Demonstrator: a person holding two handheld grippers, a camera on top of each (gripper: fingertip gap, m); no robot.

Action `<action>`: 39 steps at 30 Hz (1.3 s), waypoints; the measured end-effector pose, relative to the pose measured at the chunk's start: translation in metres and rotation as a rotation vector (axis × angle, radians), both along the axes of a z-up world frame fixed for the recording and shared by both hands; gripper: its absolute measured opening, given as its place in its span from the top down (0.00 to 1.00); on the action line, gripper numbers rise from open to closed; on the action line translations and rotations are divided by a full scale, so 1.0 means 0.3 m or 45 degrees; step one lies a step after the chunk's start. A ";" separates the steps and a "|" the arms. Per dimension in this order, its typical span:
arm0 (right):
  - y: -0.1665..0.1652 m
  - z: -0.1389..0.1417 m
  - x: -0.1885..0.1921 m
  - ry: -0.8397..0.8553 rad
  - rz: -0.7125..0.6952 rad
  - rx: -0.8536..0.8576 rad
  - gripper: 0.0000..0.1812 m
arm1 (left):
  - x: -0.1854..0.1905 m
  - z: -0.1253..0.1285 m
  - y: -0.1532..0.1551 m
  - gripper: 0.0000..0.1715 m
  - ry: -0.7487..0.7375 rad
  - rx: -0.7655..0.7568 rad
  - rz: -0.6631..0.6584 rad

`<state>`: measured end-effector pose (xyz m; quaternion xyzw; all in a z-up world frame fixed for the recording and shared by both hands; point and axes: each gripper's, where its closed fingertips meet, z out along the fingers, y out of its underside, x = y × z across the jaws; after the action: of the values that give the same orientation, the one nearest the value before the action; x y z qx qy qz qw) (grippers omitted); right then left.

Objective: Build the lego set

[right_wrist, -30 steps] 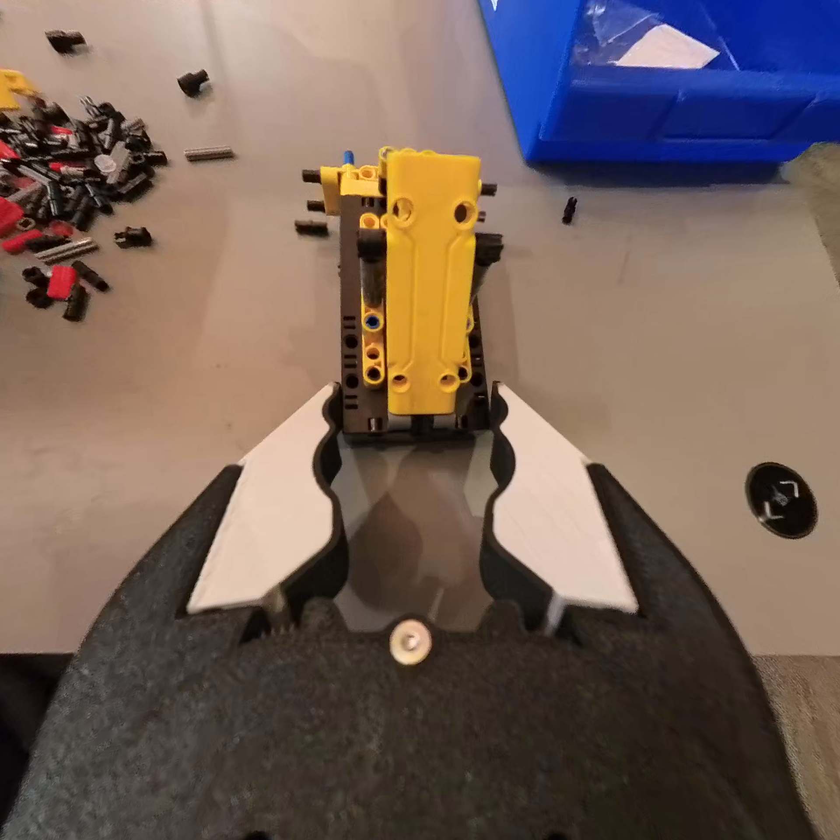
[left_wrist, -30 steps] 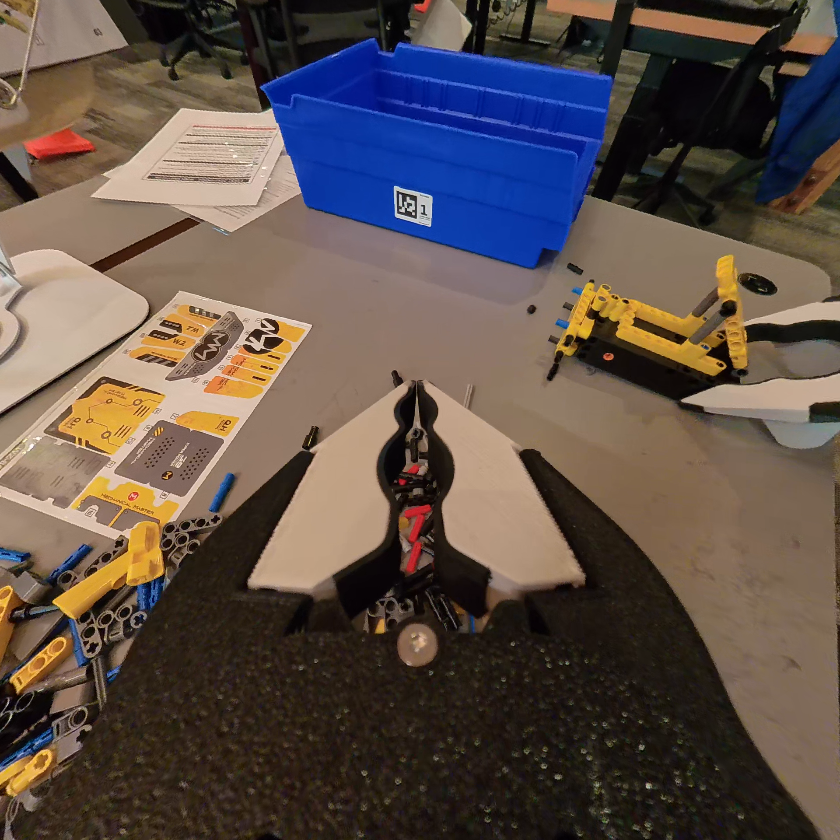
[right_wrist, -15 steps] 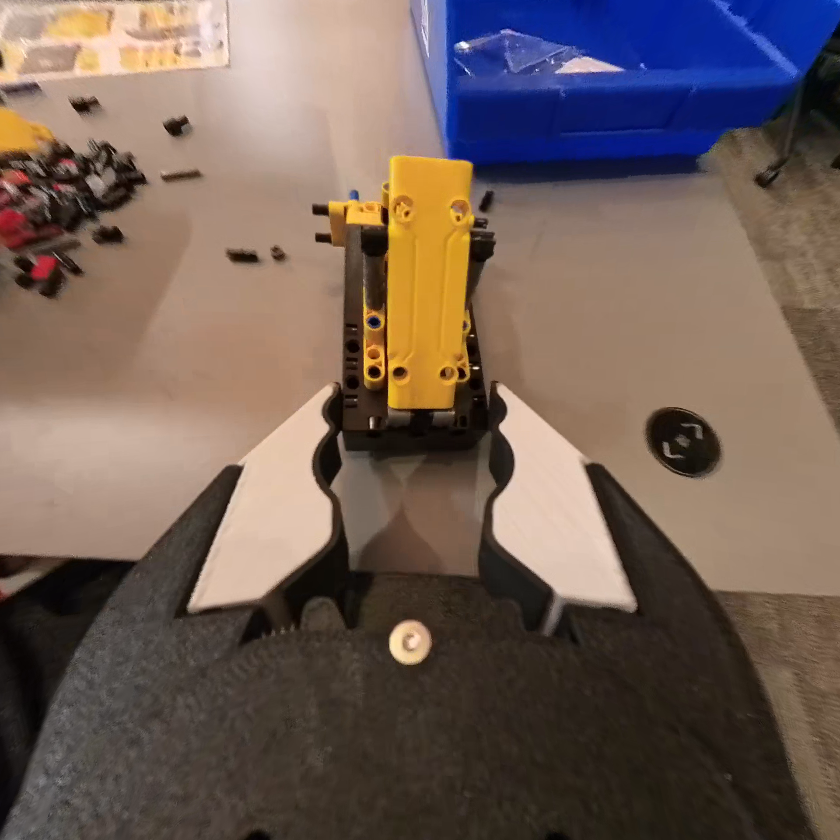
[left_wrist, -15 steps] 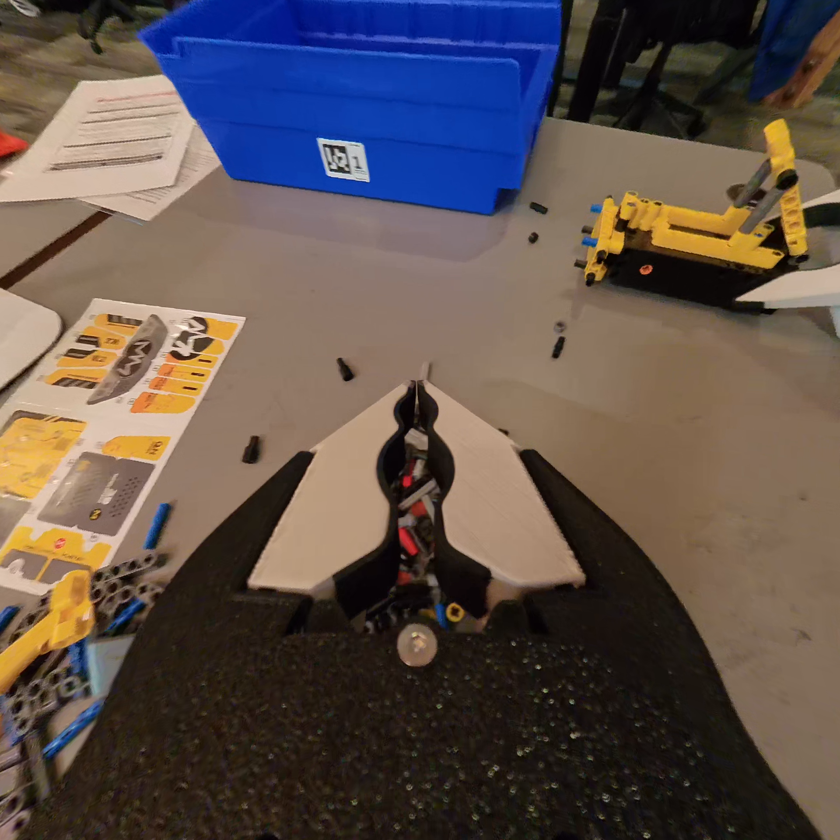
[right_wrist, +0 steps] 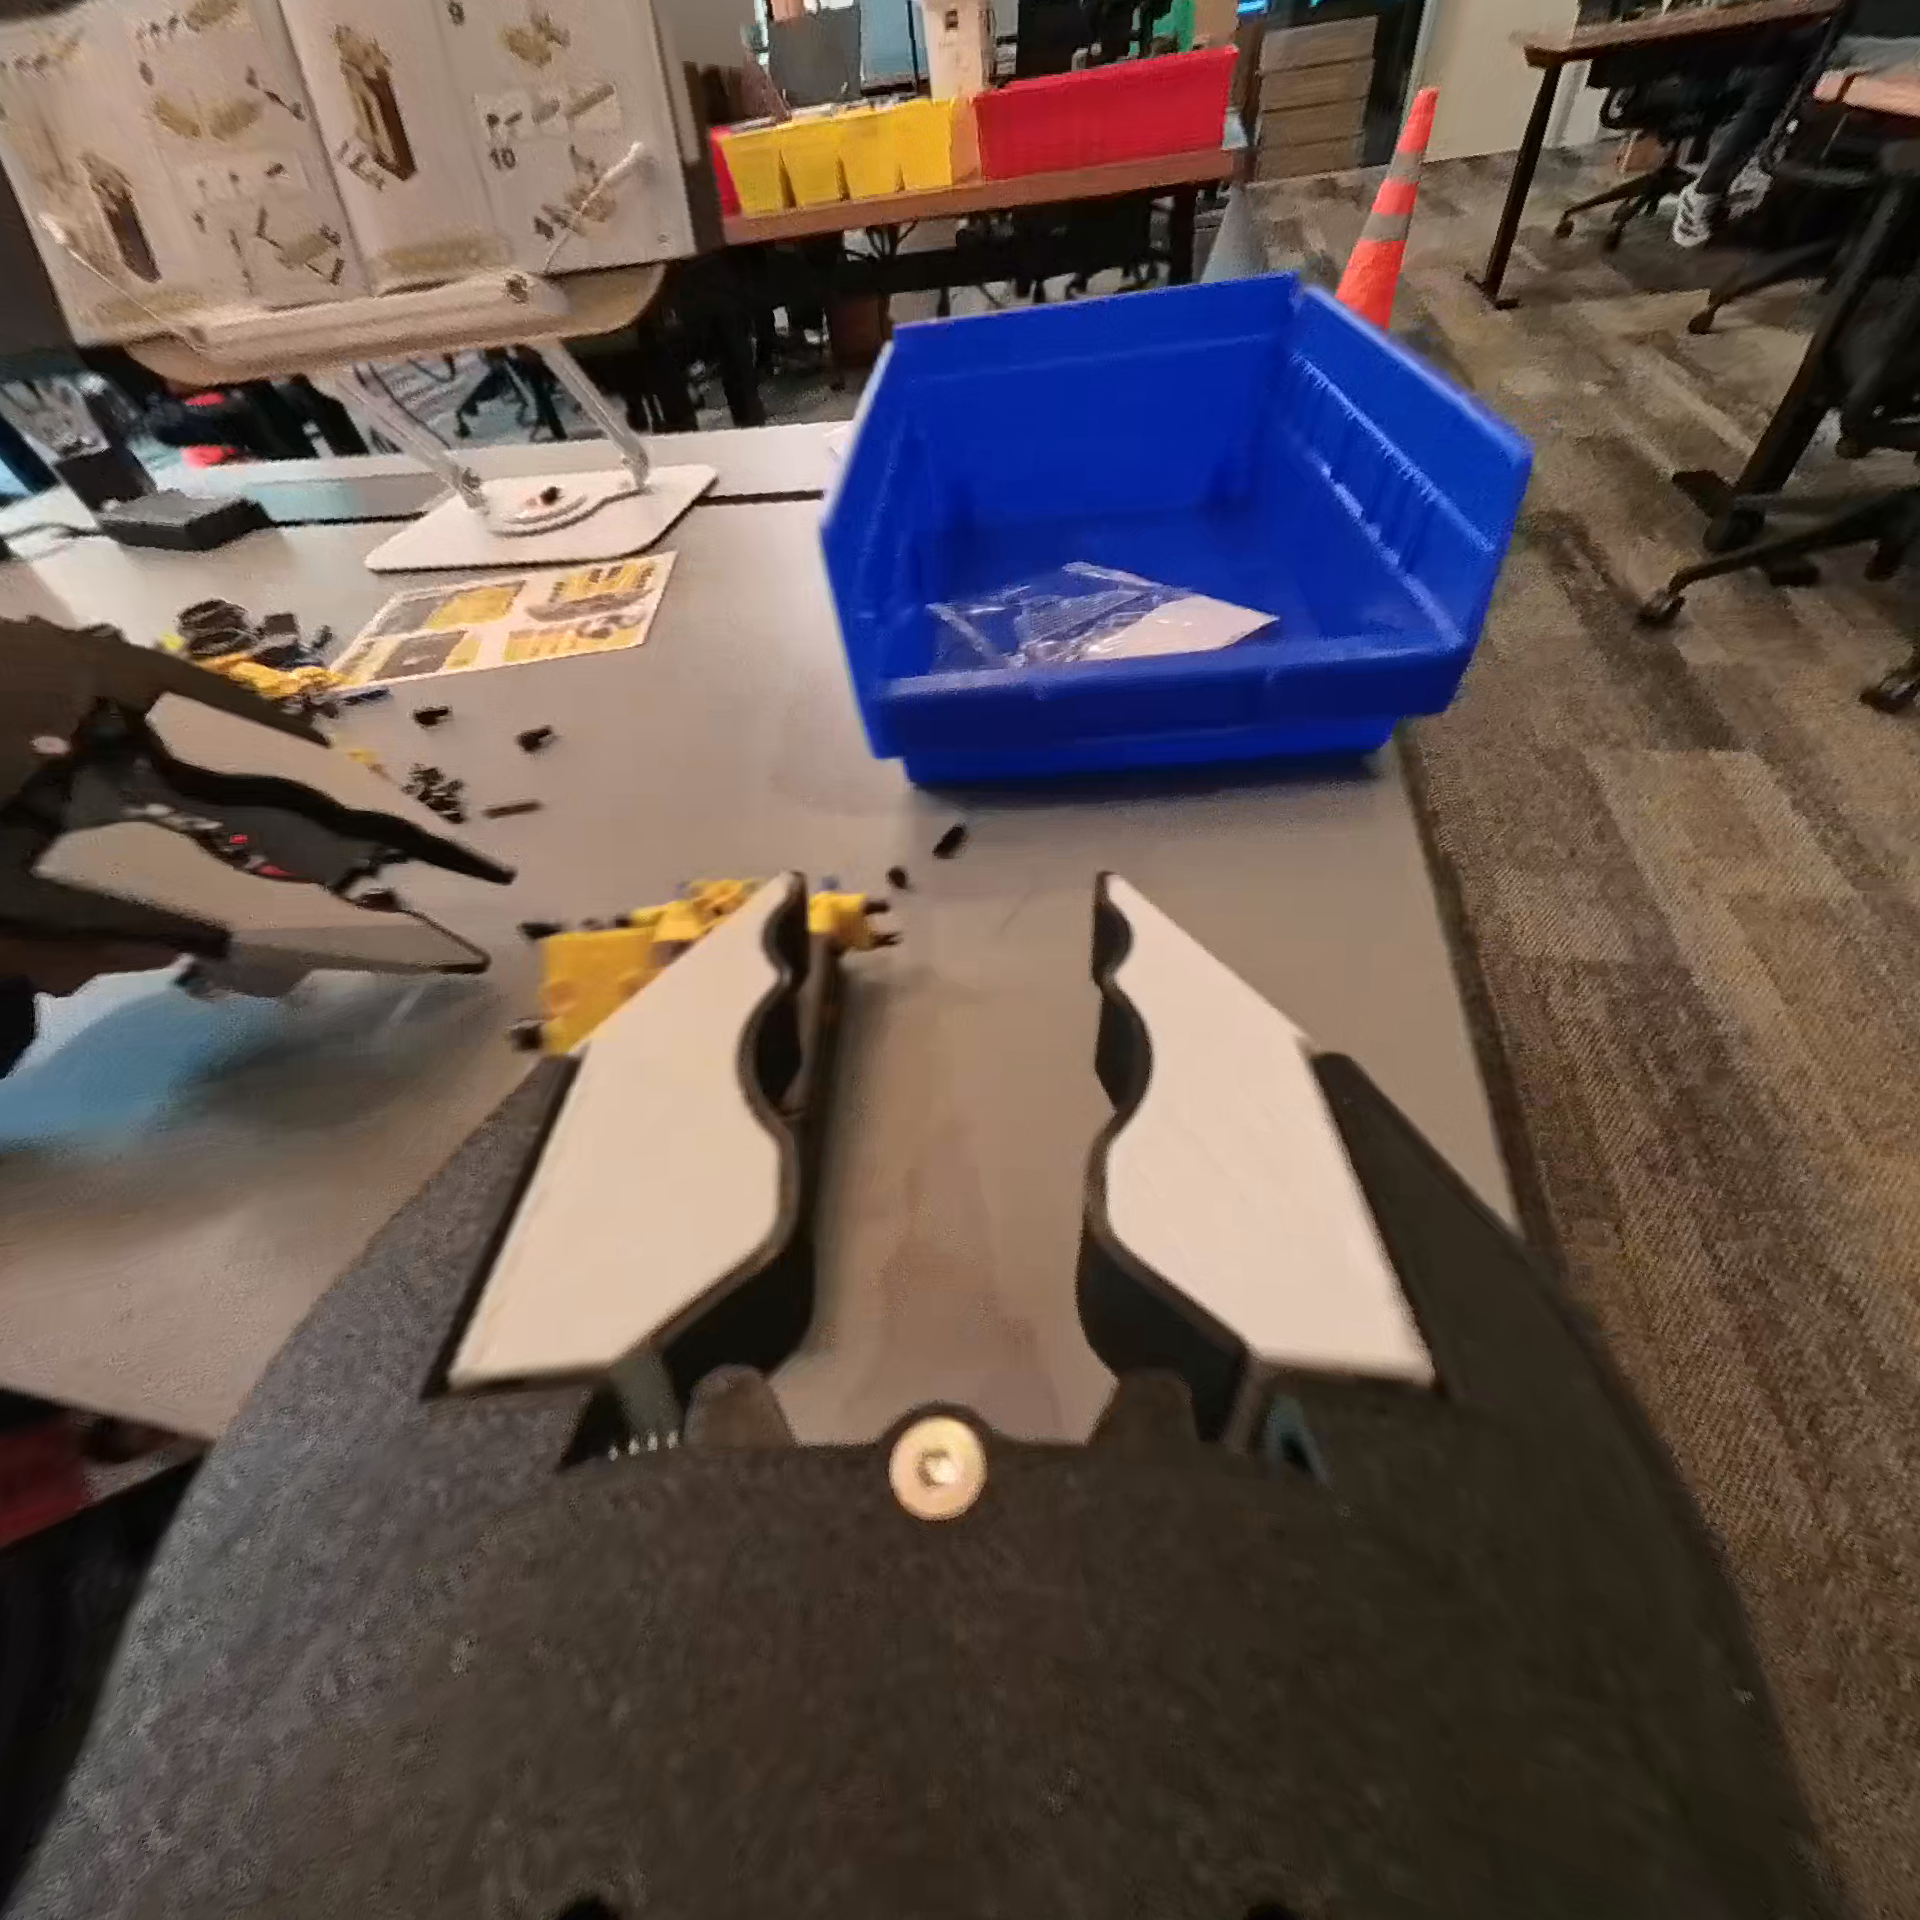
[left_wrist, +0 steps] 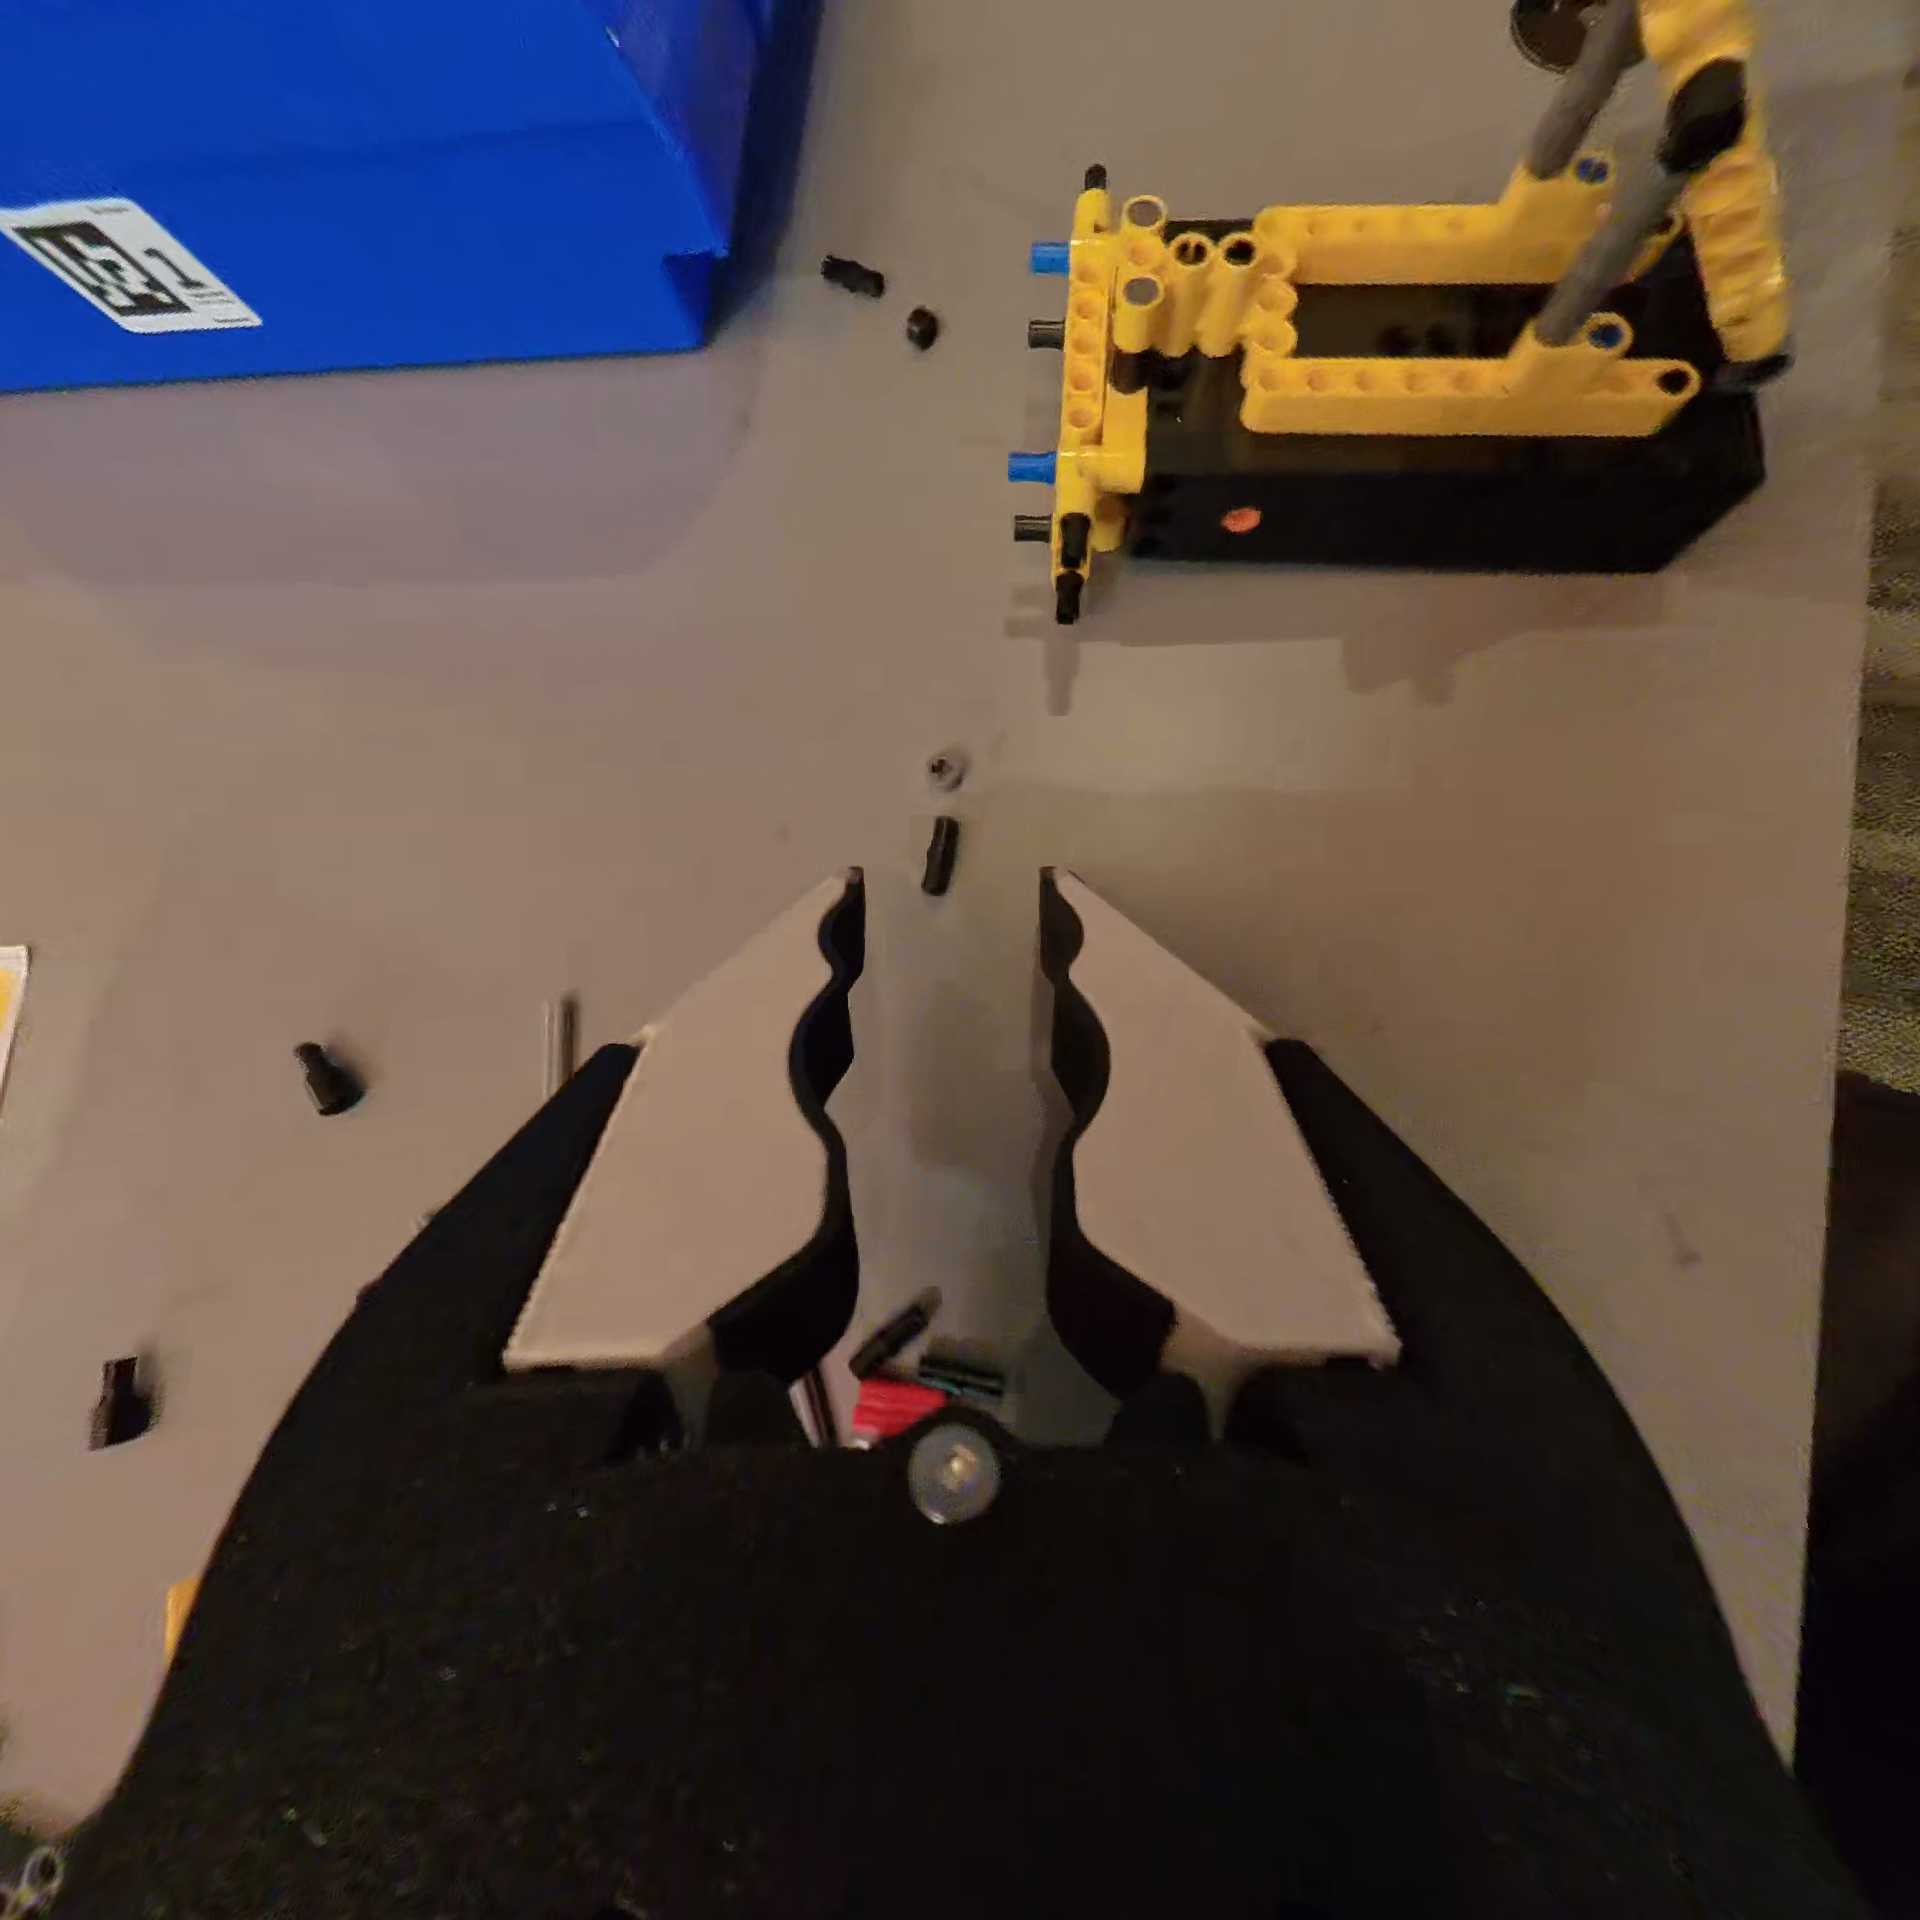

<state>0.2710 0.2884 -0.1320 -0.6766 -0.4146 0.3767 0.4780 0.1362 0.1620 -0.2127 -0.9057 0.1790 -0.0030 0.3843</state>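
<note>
My left gripper (left_wrist: 948,881) is open and tilted down at the grey table (left_wrist: 520,727). A small black pin (left_wrist: 938,854) lies on the table right between its fingertips, with a small grey bush (left_wrist: 945,769) just beyond. The yellow and black brick assembly (left_wrist: 1403,384) stands further ahead to the right. My right gripper (right_wrist: 951,883) is open and empty above the table. The assembly (right_wrist: 613,966) is half hidden behind its left finger. The left gripper (right_wrist: 497,920) also shows at the left of the right wrist view, close to the assembly.
A blue bin (right_wrist: 1164,582) holding a clear plastic bag (right_wrist: 1091,623) stands at the back, and also shows in the left wrist view (left_wrist: 343,177). Loose black pins (left_wrist: 852,275) and a grey axle (left_wrist: 564,1044) are scattered about. A sticker sheet (right_wrist: 509,618) and parts pile (right_wrist: 249,644) lie left. The table edge (right_wrist: 1455,935) drops to carpet at right. Tip to tip, the grippers are about 20 cm apart. To the grey axle (left_wrist: 564,1044): left tips about 7 cm, right tips about 25 cm. Seen from the right wrist view (right_wrist: 509,808) as well.
My left gripper has opened, moved forward and tipped down over the black pin. My right gripper has come off the assembly, lifted and swung right.
</note>
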 end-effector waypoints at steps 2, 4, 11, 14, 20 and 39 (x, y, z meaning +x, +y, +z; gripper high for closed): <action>0.076 -0.034 -0.048 -0.076 0.065 0.005 0.78 | 0.009 -0.006 0.024 0.81 -0.045 -0.024 0.000; 0.116 -0.091 -0.117 -0.191 0.194 -0.010 0.80 | 0.002 -0.018 0.043 0.81 -0.062 -0.057 0.022; 0.054 -0.227 -0.287 -0.465 0.799 0.218 0.91 | 0.008 -0.039 0.059 0.93 -0.155 -0.132 0.024; 0.066 -0.265 -0.303 -0.537 0.912 0.217 0.91 | 0.002 -0.039 0.059 0.98 -0.162 -0.138 0.027; 0.046 -0.305 -0.301 -0.591 1.046 0.181 0.98 | -0.041 -0.012 0.027 0.98 -0.138 -0.125 0.069; 0.037 -0.104 -0.367 -0.389 0.927 0.213 0.98 | -0.386 0.001 -0.350 0.98 -0.218 -0.077 0.474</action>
<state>0.1610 0.2994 -0.1633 -0.4924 -0.7228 0.3813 0.2996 0.0205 0.0571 -0.2125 -0.9307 -0.0251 -0.0143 0.3647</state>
